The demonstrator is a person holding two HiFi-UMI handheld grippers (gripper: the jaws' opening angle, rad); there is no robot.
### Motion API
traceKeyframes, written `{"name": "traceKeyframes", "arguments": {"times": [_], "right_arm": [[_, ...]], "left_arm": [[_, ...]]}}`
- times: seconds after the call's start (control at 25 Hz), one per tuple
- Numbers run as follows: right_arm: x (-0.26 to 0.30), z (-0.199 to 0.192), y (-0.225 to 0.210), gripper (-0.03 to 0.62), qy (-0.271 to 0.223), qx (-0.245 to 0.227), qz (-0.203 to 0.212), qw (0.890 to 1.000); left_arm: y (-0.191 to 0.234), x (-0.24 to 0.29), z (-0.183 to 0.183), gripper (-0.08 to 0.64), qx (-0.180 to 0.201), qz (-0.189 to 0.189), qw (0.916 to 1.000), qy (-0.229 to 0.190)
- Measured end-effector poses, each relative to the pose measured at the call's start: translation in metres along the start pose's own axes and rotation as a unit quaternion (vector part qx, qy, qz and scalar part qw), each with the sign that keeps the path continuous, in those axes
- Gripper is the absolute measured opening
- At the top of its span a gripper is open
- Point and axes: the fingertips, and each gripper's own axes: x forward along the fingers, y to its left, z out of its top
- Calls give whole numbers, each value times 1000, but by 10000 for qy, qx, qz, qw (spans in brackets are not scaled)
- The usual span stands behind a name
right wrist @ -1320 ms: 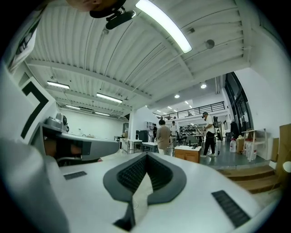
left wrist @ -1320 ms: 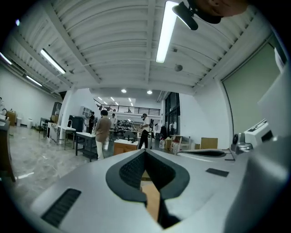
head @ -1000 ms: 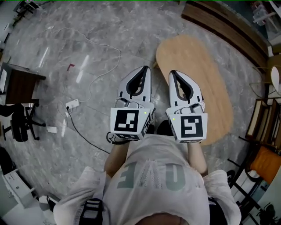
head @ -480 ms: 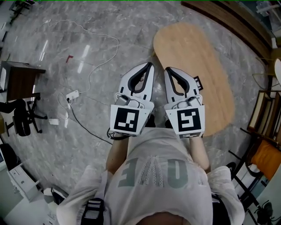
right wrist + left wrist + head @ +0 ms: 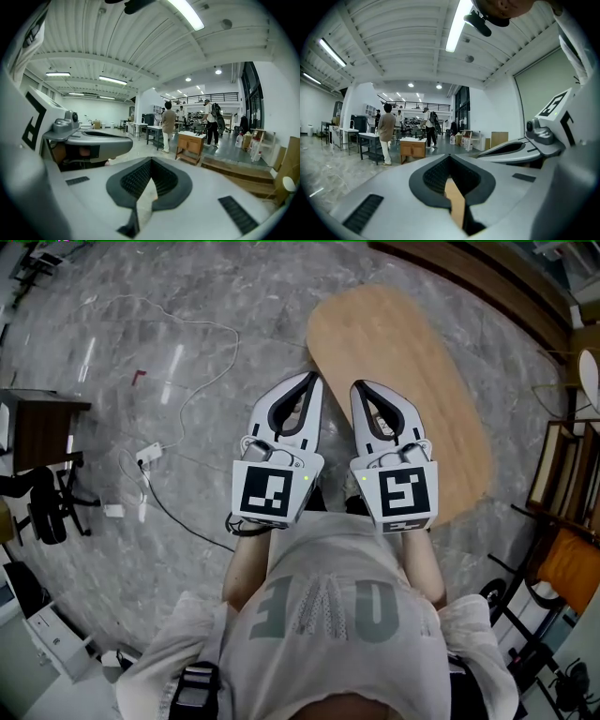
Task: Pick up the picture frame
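No picture frame shows in any view. An oval wooden table lies ahead and to the right of me. My left gripper and right gripper are held side by side at waist height, pointing forward. The right one is over the table's near left part, and the left one's tip is at the table's left edge. In the left gripper view the left gripper has its jaws met at the tip with nothing between them. The right gripper is shut and empty too.
A white cable and a power strip lie on the marble floor to the left. A dark desk and an office chair stand at far left. Wooden shelving stands at right. People stand by distant desks.
The table has slid left in the head view as I moved. Both grippers have gone forward together, and the left one's tip now reaches the table's edge. Both stayed shut.
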Motion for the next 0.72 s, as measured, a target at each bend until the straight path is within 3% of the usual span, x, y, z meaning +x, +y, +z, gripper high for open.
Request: {"name": "traceKeyframes", "arguments": {"times": [0.28, 0.4, 0.6, 0.72], "right_arm": [[-2, -30, -23, 6, 294, -101, -134, 9994], [0, -67, -39, 6, 564, 7, -302, 9980], [-2, -134, -67, 6, 891, 92, -565, 9944], [-2, -167, -90, 6, 970, -107, -742, 9925]], "left_arm": [[-15, 24, -30, 9, -88, -261, 9988, 406], [-29, 37, -60, 9, 172, -560, 9960, 672], [-42, 60, -110, 9, 485, -718, 9920, 920], [-53, 80, -141, 9, 576, -904, 9891, 1005]]}}
